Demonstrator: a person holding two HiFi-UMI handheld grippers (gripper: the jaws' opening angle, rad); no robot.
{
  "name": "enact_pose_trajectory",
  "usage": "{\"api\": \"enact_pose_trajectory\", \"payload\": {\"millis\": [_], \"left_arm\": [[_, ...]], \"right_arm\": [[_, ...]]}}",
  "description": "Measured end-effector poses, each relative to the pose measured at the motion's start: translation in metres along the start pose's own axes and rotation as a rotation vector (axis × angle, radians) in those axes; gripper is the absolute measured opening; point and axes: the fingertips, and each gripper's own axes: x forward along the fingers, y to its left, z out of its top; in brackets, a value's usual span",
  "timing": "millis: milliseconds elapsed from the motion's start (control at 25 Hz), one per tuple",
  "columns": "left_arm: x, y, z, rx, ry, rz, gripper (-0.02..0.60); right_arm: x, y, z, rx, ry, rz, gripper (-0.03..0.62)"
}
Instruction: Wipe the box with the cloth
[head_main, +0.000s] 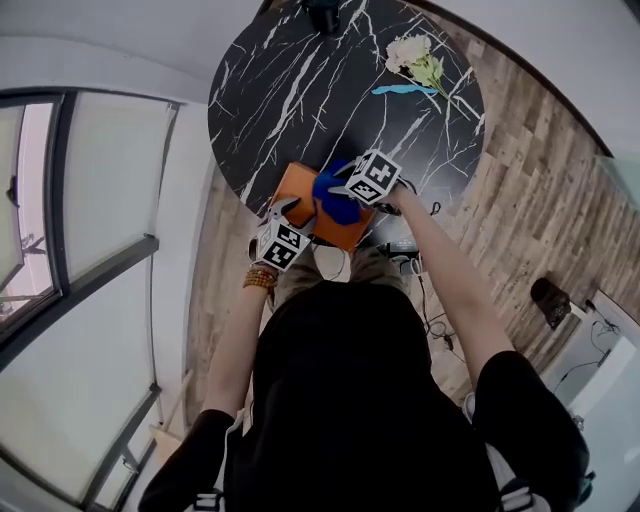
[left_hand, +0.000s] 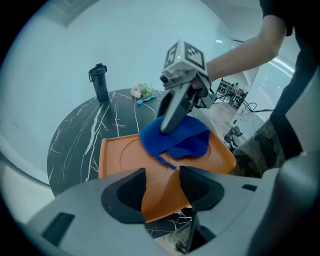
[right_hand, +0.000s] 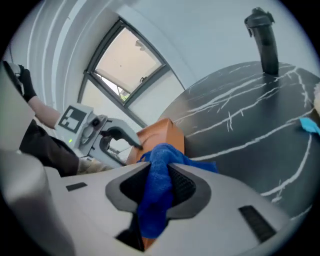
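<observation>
An orange box lies flat at the near edge of the round black marble table. A blue cloth rests bunched on its top. My right gripper is shut on the cloth, which hangs in a fold between its pads, and it presses the cloth onto the box. In the left gripper view the right gripper comes down onto the cloth from above. My left gripper is shut on the near corner of the box.
A dark bottle stands upright at the far side of the table. White flowers and a small light-blue object lie at the far right. The table edge runs just under the box. Cables lie on the wooden floor.
</observation>
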Motion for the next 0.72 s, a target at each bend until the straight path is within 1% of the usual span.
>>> {"api": "enact_pose_trajectory", "payload": {"millis": [120,240,360,480,560,600,640,680,720], "left_arm": [[0.0,-0.001,-0.001,0.003,0.02,-0.007,0.218],[0.002,-0.001,0.0,0.006,0.02,-0.013,0.218],[0.0,-0.001,-0.002,0.013,0.011,-0.027,0.215],[-0.002,-0.001,-0.004,0.033,-0.005,-0.048,0.203],[-0.002,-0.002,-0.004,0.07,-0.011,-0.066,0.195],[-0.003,-0.002,-0.003,0.106,-0.009,-0.072,0.195],[-0.007,-0.003,-0.002,0.15,-0.011,-0.072,0.206],[-0.014,-0.002,-0.001,0.187,-0.023,-0.07,0.216],[-0.023,0.0,0.0,0.209,-0.043,-0.073,0.216]], "right_arm": [[0.023,-0.008,0.043,0.01,-0.053,-0.111,0.086],[0.033,-0.01,0.058,0.0,-0.083,-0.188,0.093],[0.024,-0.008,0.046,-0.001,-0.112,-0.214,0.091],[0.008,-0.001,0.014,0.016,-0.072,-0.22,0.091],[-0.005,0.003,-0.003,0.0,-0.022,-0.247,0.091],[-0.012,0.005,-0.003,-0.019,-0.017,-0.269,0.091],[-0.019,0.006,0.007,-0.034,-0.037,-0.293,0.091],[-0.024,0.008,0.025,-0.039,-0.075,-0.314,0.091],[-0.027,0.01,0.048,-0.041,-0.114,-0.331,0.091]]}}
